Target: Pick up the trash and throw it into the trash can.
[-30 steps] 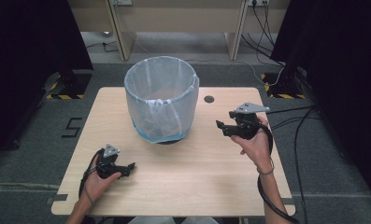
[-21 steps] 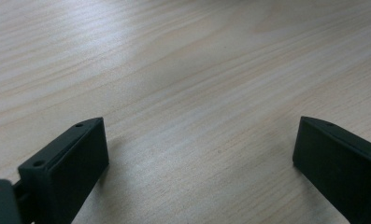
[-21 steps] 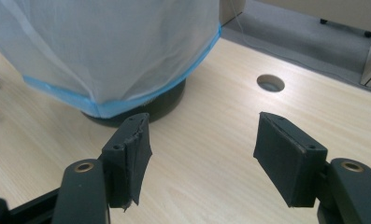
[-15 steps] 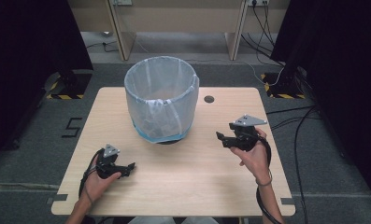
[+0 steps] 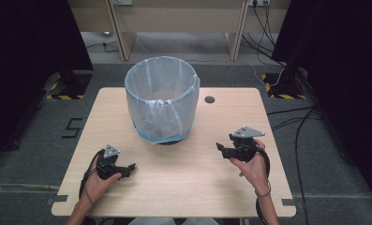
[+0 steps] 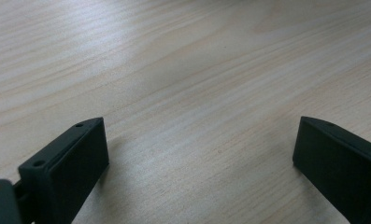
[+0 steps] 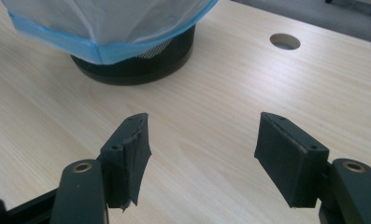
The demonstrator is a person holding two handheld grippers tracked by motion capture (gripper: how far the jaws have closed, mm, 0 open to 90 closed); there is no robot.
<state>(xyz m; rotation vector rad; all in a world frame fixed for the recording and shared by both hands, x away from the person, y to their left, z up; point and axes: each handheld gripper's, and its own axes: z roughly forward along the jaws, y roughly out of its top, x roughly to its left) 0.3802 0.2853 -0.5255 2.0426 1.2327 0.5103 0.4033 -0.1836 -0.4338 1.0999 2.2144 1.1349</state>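
Observation:
A round bin (image 5: pixel 161 101) lined with a pale blue-edged plastic bag stands on the wooden table (image 5: pixel 183 187), toward the back centre. The bin's black base and bag hem (image 7: pixel 127 44) lie ahead of my right gripper. My left gripper (image 5: pixel 127 168) rests low at the front left, open, with bare wood between its jaws (image 6: pixel 199 144). My right gripper (image 5: pixel 219 149) is held at the front right, to the right of the bin, open and holding nothing (image 7: pixel 202 144).
A round cable hole (image 5: pixel 209 99) is cut in the table right of the bin, also seen as the hole (image 7: pixel 285 41). Cables (image 5: pixel 296 117) run over the grey floor at the right. Desk legs (image 5: pixel 235 33) stand behind the table.
My right gripper has come down and toward the front edge, away from the bin. The left gripper has stayed where it was.

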